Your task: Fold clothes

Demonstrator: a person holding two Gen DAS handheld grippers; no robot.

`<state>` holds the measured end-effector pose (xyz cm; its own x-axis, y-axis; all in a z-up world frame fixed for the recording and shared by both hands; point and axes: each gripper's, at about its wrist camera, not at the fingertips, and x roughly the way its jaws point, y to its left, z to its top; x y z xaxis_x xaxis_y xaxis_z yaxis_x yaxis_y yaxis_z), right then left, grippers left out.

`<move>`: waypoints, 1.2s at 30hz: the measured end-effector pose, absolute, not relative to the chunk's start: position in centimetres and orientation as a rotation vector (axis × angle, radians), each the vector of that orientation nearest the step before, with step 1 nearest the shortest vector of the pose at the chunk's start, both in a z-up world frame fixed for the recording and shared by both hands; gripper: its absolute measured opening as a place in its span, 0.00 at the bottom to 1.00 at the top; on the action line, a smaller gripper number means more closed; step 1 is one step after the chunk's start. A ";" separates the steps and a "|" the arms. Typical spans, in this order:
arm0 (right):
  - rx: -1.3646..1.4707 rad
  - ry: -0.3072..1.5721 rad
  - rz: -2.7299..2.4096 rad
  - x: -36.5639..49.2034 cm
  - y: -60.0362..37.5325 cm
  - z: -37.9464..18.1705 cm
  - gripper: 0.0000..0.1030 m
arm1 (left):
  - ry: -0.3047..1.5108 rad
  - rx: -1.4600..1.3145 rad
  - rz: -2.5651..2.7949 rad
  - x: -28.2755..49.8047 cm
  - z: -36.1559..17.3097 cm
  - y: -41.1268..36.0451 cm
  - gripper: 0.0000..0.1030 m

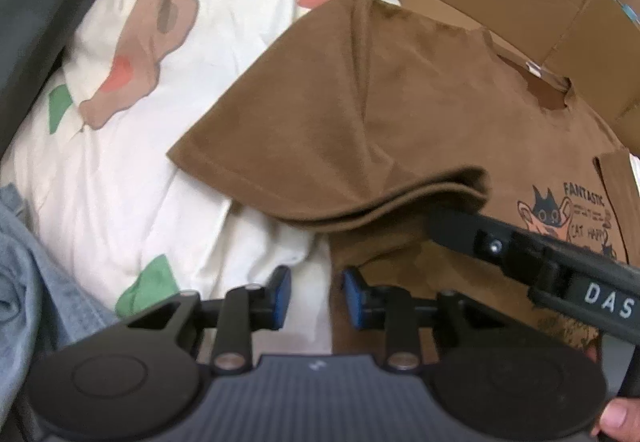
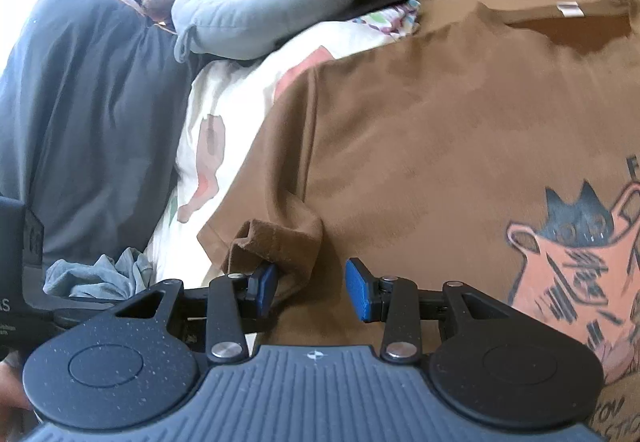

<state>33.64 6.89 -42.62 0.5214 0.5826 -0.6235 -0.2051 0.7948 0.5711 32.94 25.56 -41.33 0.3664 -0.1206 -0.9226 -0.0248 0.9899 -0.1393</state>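
Brown T-shirt [image 2: 440,129] with a cat print lies face up on the cream patterned duvet [image 1: 132,177] of a bed, its sleeve [image 1: 280,145] doubled inward, probably to square the sides before folding. Left gripper [image 1: 316,296] hovers at the shirt's side edge, blue fingers [image 1: 282,296] narrowly parted, holding nothing. Right gripper [image 2: 310,288] stands moderately open; a bunched fold of cloth [image 2: 280,246] rests against its left finger, unclamped.

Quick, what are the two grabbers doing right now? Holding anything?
Left gripper: open, holding nothing, over the brown T-shirt's edge.
Right gripper: open, a fold of the shirt between its pads, not squeezed.
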 end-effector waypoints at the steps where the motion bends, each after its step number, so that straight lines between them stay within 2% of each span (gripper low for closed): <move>1: 0.458 0.908 0.499 33.8 7.0 -42.5 0.43 | 1.199 -0.134 -0.064 33.0 -41.4 25.5 0.27; 10: 0.348 0.851 0.546 34.1 8.7 -41.2 0.40 | 1.201 -0.132 -0.060 33.0 -41.9 25.6 0.22; 12: 0.342 0.845 0.540 34.2 8.6 -41.1 0.24 | 1.197 -0.131 -0.061 33.0 -41.9 25.7 0.17; 13: 0.356 0.847 0.523 34.2 8.4 -41.2 0.13 | 1.194 -0.132 -0.060 33.0 -41.8 25.8 0.16; 16: 0.453 0.848 0.495 34.3 6.9 -41.7 0.06 | 1.186 -0.136 -0.053 32.8 -41.8 26.1 0.14; 28: 0.665 0.957 0.429 33.0 3.6 -44.5 0.04 | 1.179 -0.152 -0.038 32.0 -41.7 27.5 0.12; 36: 0.653 1.030 0.404 31.9 3.3 -45.9 0.04 | 1.202 -0.137 -0.019 32.1 -42.1 27.6 0.13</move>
